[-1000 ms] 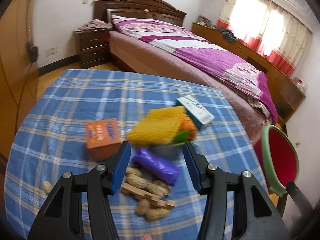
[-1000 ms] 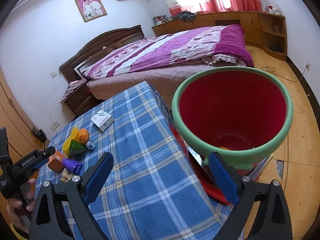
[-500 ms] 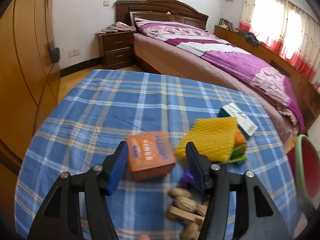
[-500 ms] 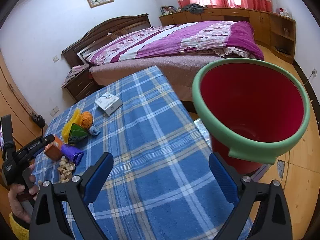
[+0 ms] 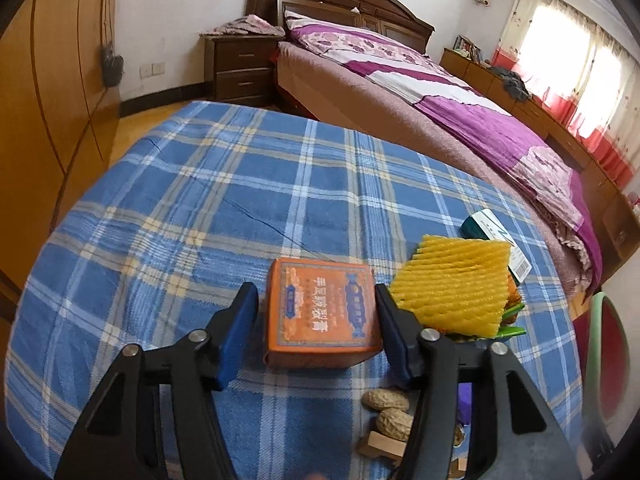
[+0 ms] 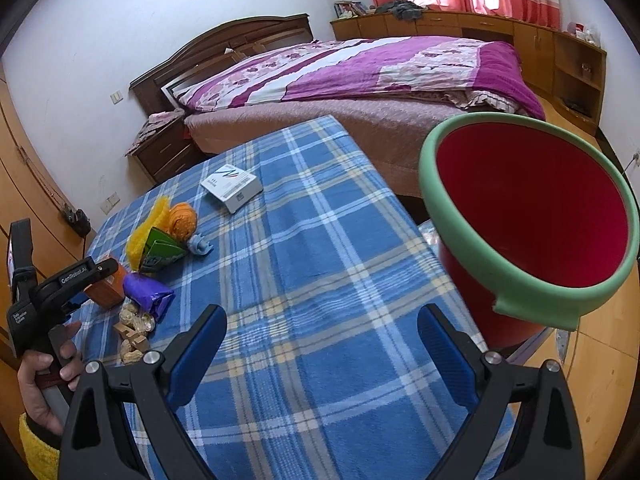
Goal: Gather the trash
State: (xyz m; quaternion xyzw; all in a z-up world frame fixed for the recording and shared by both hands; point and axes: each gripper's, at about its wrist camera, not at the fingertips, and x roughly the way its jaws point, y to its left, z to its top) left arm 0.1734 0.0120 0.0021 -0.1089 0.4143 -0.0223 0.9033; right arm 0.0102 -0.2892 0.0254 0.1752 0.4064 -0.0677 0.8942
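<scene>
The table wears a fuzzy, matt woven cloth (image 5: 280, 184) in blue plaid, and on it sit a printed orange cardboard box (image 5: 322, 312) with a slight sheen, a ribbed yellow foam net (image 5: 452, 284) and rough-shelled peanuts (image 5: 390, 412). A crinkled purple wrapper (image 6: 149, 294) looks glossy like foil or plastic film. The red bin (image 6: 532, 220) appears to be smooth plastic with a matt green rim, and the gripper frames are matt black plastic with bright metal screws.

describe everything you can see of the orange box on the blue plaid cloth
The orange box looks like a small squarish cardboard carton with a blue-bordered label and printed characters on top. It looks closed and lies flat on the plaid cloth, between the open fingers of the left claw, which straddle it without clearly gripping. The yellow foam net lies just beside it.
</scene>
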